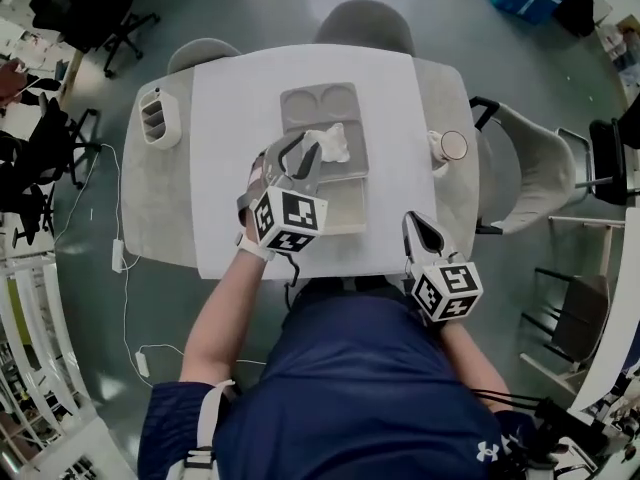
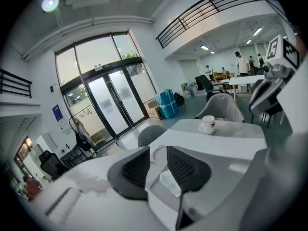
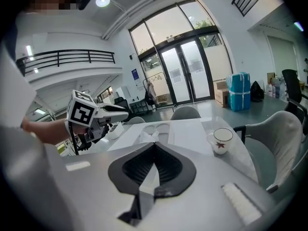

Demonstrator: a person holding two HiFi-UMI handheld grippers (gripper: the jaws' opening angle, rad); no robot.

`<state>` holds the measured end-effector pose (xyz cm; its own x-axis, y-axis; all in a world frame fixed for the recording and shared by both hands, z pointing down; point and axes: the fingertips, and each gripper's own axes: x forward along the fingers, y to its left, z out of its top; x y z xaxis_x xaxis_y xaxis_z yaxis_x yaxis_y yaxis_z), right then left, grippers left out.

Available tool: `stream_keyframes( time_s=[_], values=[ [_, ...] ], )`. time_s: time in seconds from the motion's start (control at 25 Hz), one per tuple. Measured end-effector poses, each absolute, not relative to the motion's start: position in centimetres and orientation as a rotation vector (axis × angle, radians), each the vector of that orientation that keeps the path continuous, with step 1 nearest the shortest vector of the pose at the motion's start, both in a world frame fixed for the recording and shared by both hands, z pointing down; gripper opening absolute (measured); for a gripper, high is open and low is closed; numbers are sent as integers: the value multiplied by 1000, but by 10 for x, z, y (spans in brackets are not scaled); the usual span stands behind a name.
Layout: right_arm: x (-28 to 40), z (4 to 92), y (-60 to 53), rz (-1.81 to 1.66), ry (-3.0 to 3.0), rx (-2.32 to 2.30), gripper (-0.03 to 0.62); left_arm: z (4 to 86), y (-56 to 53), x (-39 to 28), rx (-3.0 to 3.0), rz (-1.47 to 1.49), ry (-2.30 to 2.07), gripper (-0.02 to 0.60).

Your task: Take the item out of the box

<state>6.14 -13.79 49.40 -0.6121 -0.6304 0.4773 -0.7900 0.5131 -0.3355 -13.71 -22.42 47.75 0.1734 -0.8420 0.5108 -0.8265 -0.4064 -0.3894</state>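
At one o'clock off your released, empty left claw (image 1: 300,156), the white crumpled item (image 1: 332,144) lies on the grey box (image 1: 318,103); a shallow pinch could slip, your clenched right claw (image 1: 414,222) steadying nothing.

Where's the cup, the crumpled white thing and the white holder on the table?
cup (image 3: 221,146): right gripper view, on its side, at the red mark.
crumpled white thing (image 1: 330,144): head view, on its middle.
white holder (image 1: 174,122): head view, on its right rim.
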Motion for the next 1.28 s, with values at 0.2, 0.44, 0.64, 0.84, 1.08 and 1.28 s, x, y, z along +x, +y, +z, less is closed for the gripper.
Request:
stream_keyframes(
  time_s=[0.2, 0.44, 0.64, 0.84, 1.08, 1.28],
  values=[
    [40, 479, -143, 713, -2527, 1122, 2, 434, -202, -143, -2367, -875, 1812, 120],
    [13, 450, -159, 644, -2623, 1066, 2, 389, -175, -145, -2345, -693, 1899, 120],
    [-22, 409, -167, 523, -2749, 981, 2, 354, -157, -155, -2353, -543, 1966, 120],
    [-52, 363, -167, 299, -2856, 922, 2, 326, -138, -161, -2356, -373, 2025, 117],
    [-76, 330, -159, 212, -2964, 898, 2, 323, -123, -163, -2350, -258, 2094, 106],
    [-81, 323, -153, 179, -2989, 891, 2, 333, -114, -171, -2353, -208, 2188, 105]
  ],
)
